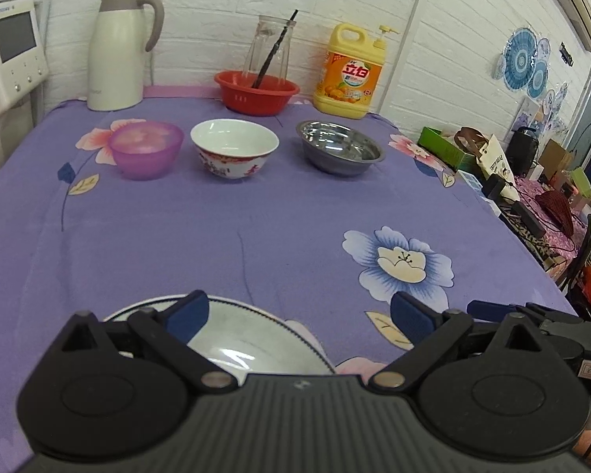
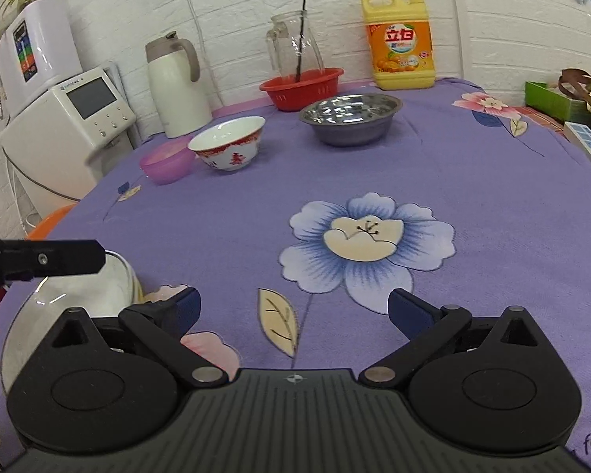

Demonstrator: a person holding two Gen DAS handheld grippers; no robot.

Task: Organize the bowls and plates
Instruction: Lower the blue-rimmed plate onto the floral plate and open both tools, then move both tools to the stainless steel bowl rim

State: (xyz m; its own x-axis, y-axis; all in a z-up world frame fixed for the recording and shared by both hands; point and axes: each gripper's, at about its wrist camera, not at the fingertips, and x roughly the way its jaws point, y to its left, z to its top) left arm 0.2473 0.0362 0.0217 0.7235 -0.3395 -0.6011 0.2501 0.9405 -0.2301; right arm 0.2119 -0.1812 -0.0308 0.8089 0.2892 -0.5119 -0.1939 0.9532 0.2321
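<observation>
While three bowls are sitting in a row, both grippers, left gripper (image 1: 299, 315) and right gripper (image 2: 293, 311), are hanging wide apart near the white plate (image 1: 248, 339).

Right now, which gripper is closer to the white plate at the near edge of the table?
Left. The left gripper hangs open right over the white plate, one finger above its rim. The right gripper is off to the plate's right, over bare cloth.

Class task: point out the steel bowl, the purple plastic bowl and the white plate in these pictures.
steel bowl (image 1: 341, 146): left wrist view, inner base.
purple plastic bowl (image 1: 146, 149): left wrist view, front wall.
white plate (image 1: 252, 345): left wrist view, centre.
</observation>
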